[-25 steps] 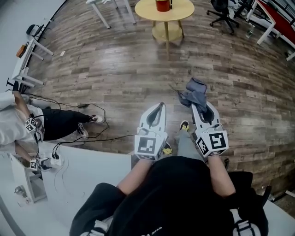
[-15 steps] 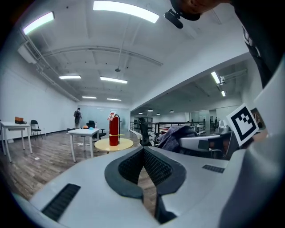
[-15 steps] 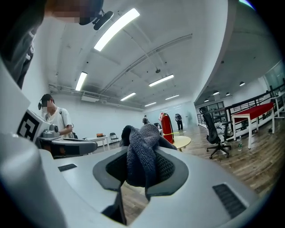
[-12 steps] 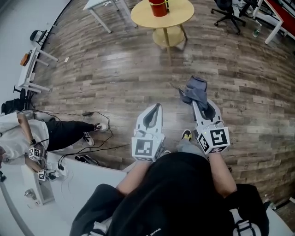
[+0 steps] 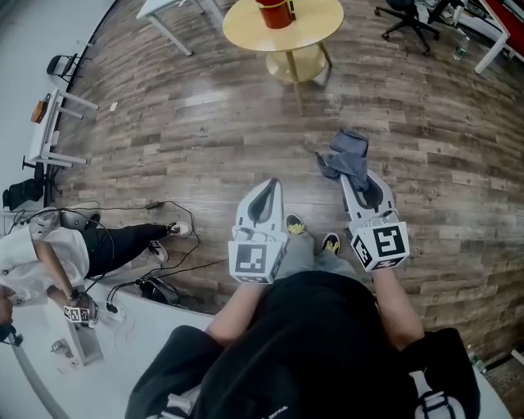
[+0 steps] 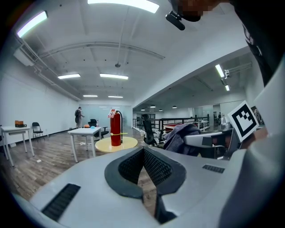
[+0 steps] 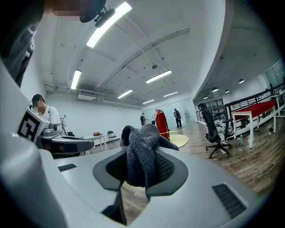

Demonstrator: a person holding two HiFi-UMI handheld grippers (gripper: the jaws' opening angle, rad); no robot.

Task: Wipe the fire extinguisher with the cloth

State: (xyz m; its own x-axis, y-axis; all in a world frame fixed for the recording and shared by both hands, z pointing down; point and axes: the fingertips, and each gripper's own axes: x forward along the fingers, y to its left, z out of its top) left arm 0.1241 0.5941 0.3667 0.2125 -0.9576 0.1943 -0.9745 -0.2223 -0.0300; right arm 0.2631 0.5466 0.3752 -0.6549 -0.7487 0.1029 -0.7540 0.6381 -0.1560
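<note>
Cloth (image 5: 348,159) pinched in right gripper (image 5: 354,176) — extinguisher (image 5: 274,10) well ahead.

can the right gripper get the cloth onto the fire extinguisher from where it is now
Probably not yet. The right gripper holds the cloth, but the fire extinguisher stands on the round table well beyond it. Only bare floor lies between, so walking closer should do.

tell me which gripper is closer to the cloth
Right. The right gripper is shut on the cloth; the left gripper, shut and empty, sits apart to the cloth's left.
</note>
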